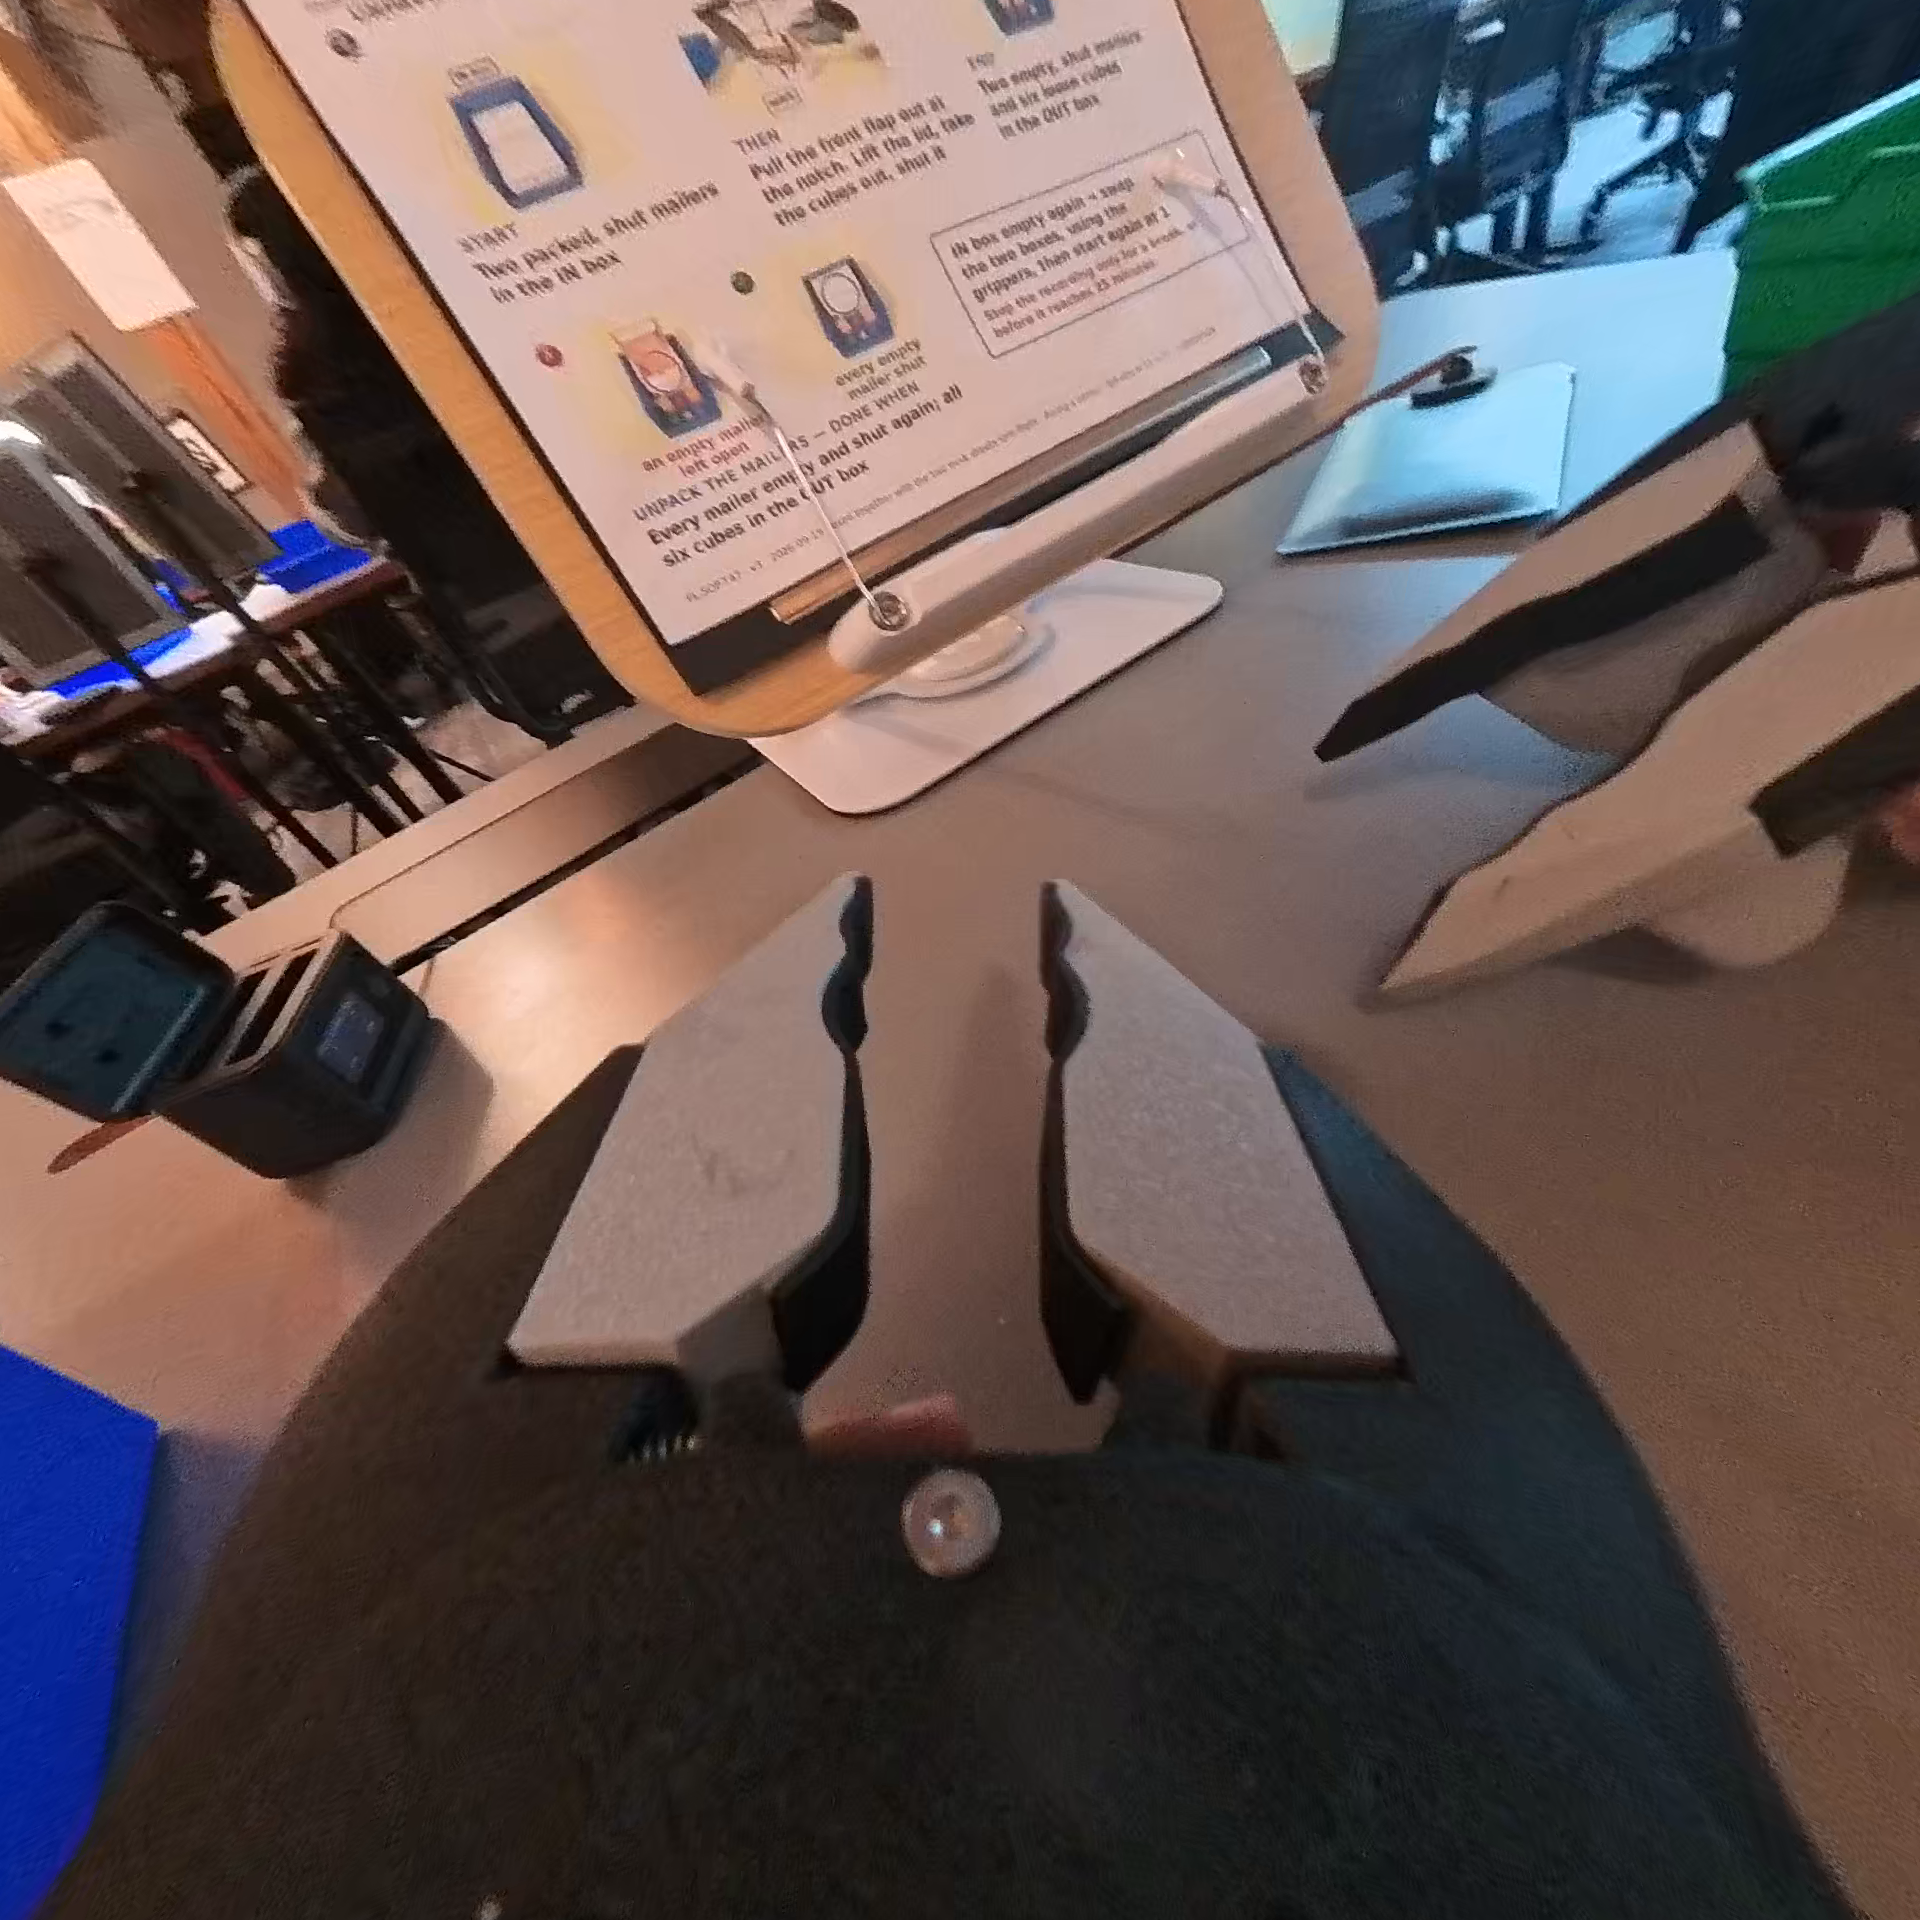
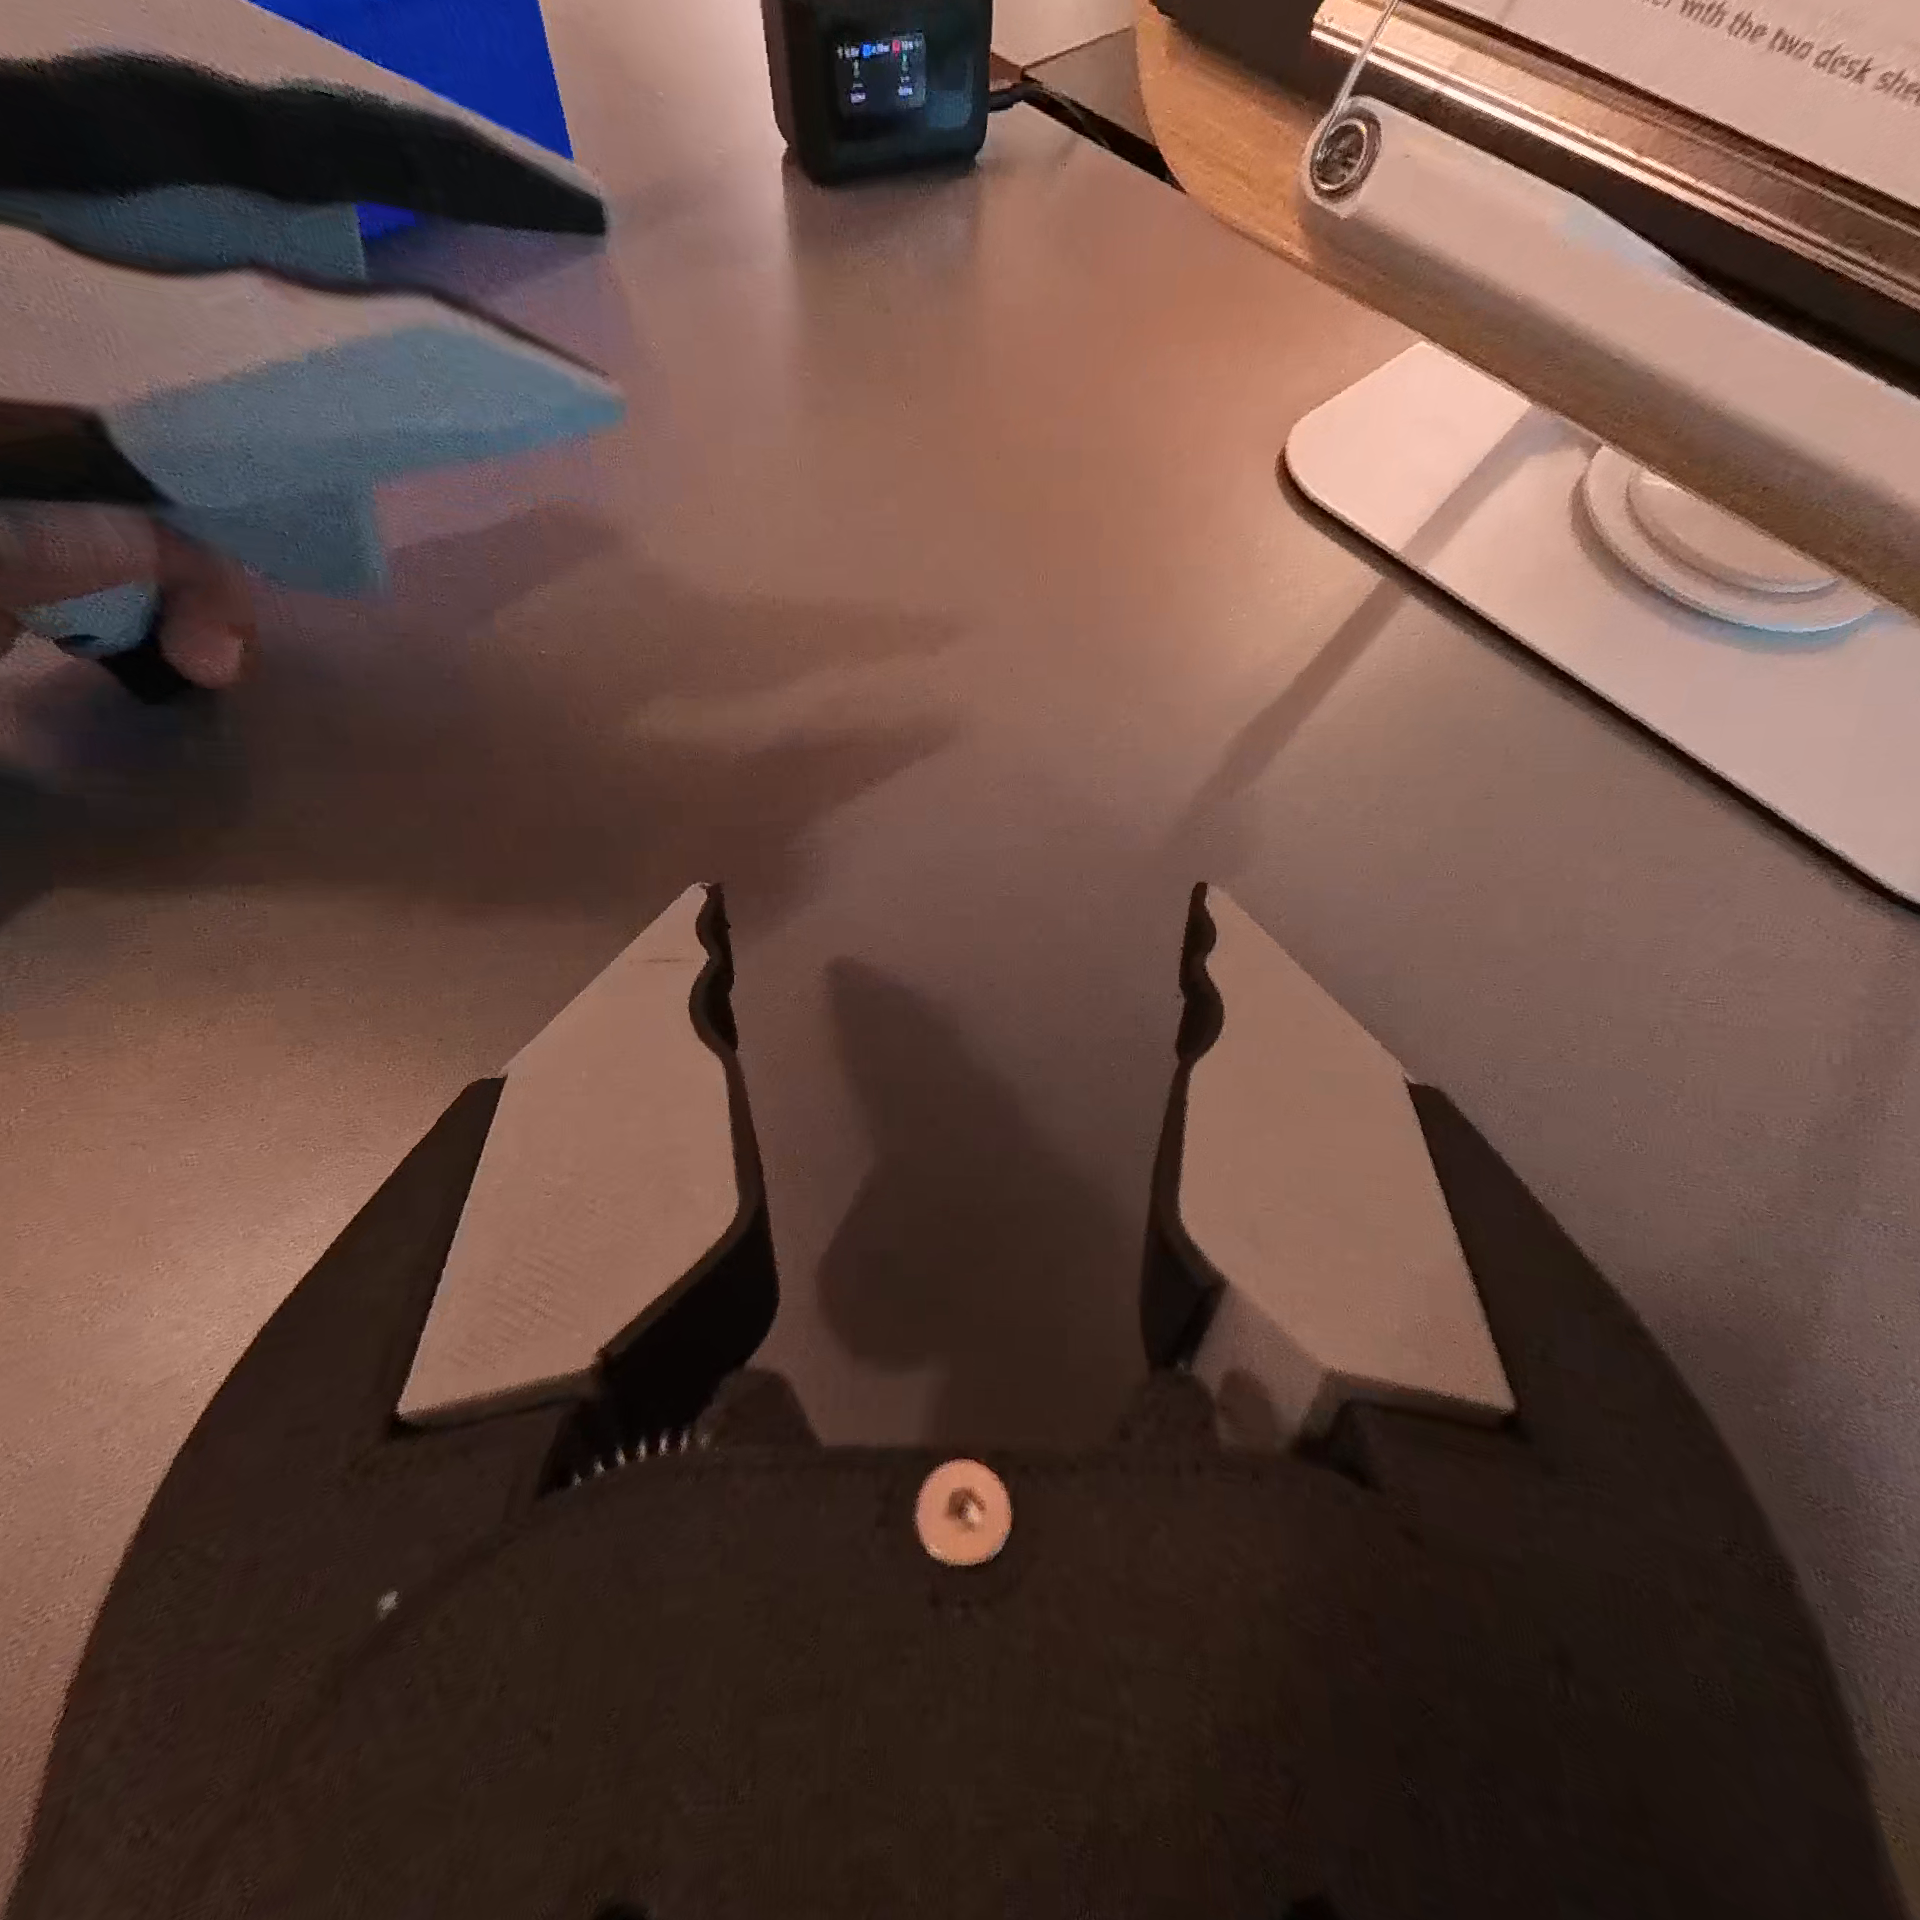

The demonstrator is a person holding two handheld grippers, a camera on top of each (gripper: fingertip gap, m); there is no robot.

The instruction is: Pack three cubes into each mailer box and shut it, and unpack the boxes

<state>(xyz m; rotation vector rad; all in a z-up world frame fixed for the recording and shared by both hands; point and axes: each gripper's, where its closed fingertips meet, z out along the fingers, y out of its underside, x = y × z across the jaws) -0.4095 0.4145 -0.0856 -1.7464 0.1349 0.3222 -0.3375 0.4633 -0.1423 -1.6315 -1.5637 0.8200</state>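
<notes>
Both claws empty over a bare surface, no mailer in sight

The grey surface [image 2: 1039, 520] carries an instruction board on a white stand [image 1: 997, 727] and a small black device [image 1: 301, 1049]; the right claw [image 2: 956, 914] gapes wide, the left claw [image 1: 956, 904] is narrowly released, both holding nothing. Mailer boxes and cubes lie outside both views; best find them first, perhaps near the blue edge [image 1: 62, 1610].

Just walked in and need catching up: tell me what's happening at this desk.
A person holds two grippers above a grey desk. The left gripper and right gripper are both open and empty. No mailer box or cube is in view. Ahead stand an instruction sheet on a stand and a small black device.
</notes>
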